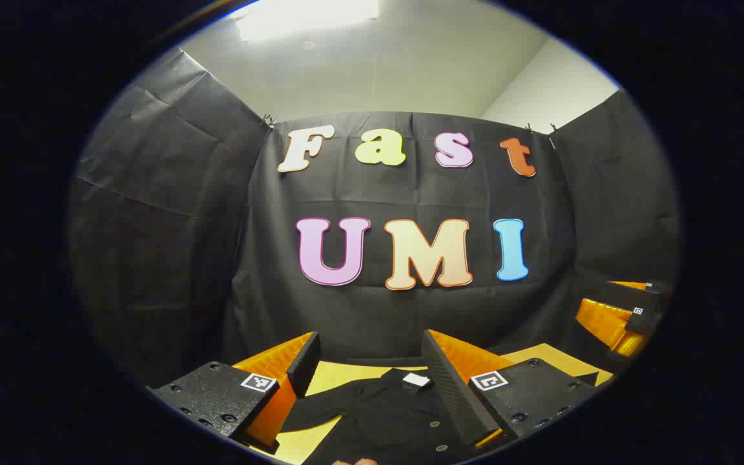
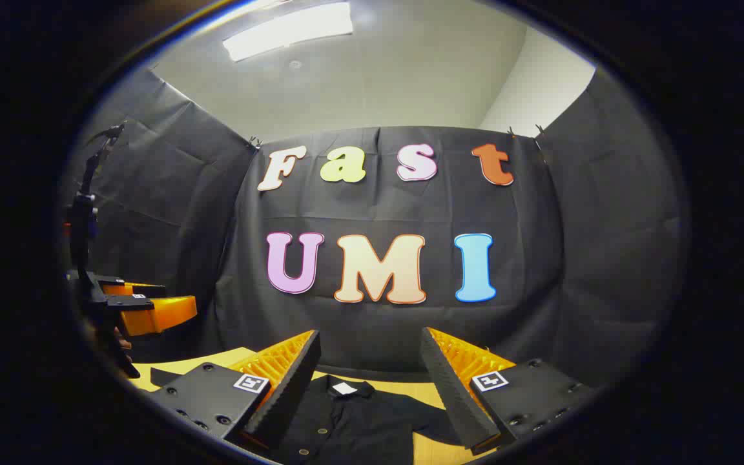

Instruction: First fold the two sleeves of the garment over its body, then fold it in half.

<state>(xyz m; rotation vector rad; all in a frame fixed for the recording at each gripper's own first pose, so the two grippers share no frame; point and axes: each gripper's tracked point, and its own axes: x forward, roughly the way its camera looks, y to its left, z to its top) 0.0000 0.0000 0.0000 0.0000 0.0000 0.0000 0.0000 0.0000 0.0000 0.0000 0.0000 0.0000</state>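
Our left gripper (image 1: 367,361) and right gripper (image 2: 371,361) both hold fingers spread wide above the black garment (image 2: 352,420), lying flat on the counter (image 2: 436,391), collar away, sleeves outward.

Garment cut off at the lower edge

The black shirt (image 1: 388,413) runs out of both views below its collar; its sleeves seem partly hidden behind the fingers (image 2: 285,394), and the white neck label (image 2: 345,388) is too small to read.

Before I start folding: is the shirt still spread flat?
Spread: the black shirt lies open on the table, collar up, one sleeve out sideways.
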